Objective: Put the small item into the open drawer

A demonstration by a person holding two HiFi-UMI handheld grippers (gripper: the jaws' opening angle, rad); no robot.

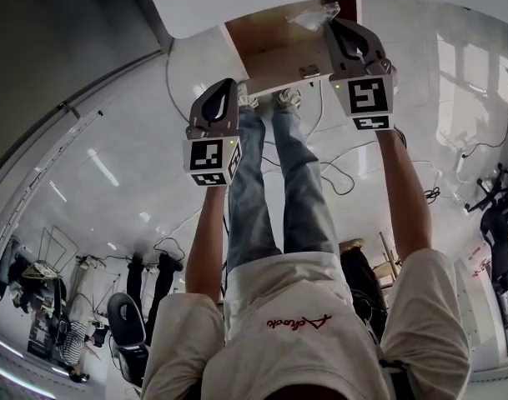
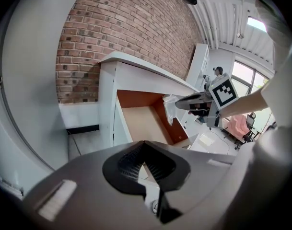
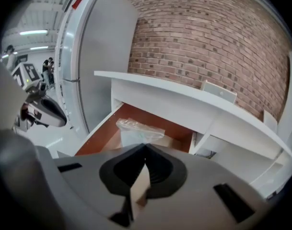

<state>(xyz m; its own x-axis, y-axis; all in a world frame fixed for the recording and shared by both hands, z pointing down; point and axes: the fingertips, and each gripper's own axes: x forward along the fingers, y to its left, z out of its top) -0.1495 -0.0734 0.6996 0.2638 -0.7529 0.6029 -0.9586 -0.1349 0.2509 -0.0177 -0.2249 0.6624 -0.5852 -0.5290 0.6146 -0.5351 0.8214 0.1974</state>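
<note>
The right claw (image 3: 145, 145) pinches a clear bag (image 3: 137, 128) over the open drawer (image 3: 95, 140); the left claw (image 2: 144, 143) is closed, empty. Let go too near the front, the limp bag could catch there and slide out.

A brick wall (image 3: 208, 37) stands at the back, cables (image 1: 344, 180) trail across the glossy white floor (image 1: 112, 165)

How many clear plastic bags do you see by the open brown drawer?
1. The clear plastic bag hangs from the shut right gripper, over the open brown drawer. More could lie hidden deeper in it.
</note>
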